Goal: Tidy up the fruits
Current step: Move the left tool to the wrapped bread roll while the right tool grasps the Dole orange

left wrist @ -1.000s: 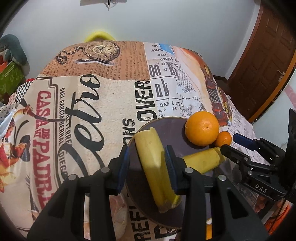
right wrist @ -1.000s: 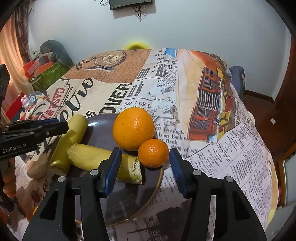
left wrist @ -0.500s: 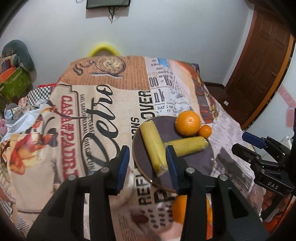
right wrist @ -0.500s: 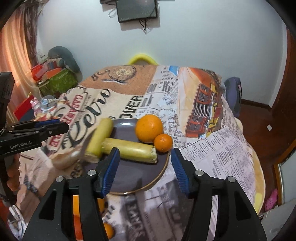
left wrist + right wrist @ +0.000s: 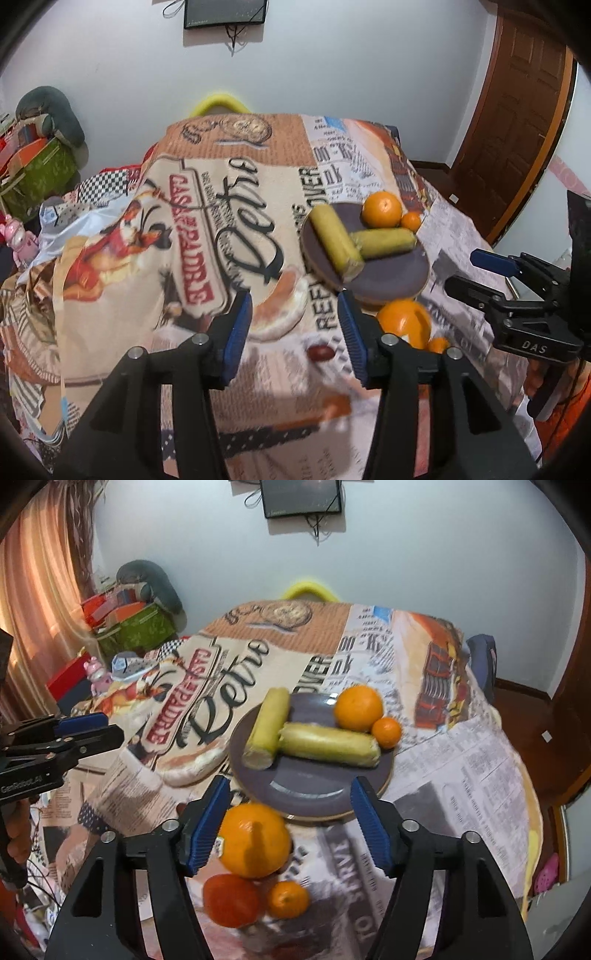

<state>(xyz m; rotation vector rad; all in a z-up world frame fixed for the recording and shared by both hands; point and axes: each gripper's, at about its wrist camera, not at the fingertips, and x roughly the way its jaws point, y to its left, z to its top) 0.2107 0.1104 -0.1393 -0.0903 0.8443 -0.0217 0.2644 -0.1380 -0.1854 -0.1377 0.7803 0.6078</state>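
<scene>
Purple-grey and gold-rimmed, the plate (image 5: 314, 794) sits on a table under a printed tablecloth (image 5: 461, 775), and everything else is placed from it. On the plate lie two pale yellow-green bananas: the first banana (image 5: 267, 727) runs along its left part, and the second banana (image 5: 328, 744) lies across the middle with one end touching the first. At the plate's far right edge sits a large orange (image 5: 358, 707), with a small mandarin (image 5: 386, 732) touching it on the right.

Just off the plate's near edge, on the cloth, rests a second large orange (image 5: 255, 840); nearer the camera are a reddish fruit (image 5: 231, 899) and a small orange fruit (image 5: 288, 899), close together.

The right gripper (image 5: 290, 825) hovers above the plate's near rim, its jaws having just been opening, fairly wide, gripping nothing. The left gripper (image 5: 293, 330) hangs off the plate's near left side, jaws also just opening, moderately apart and empty.
</scene>
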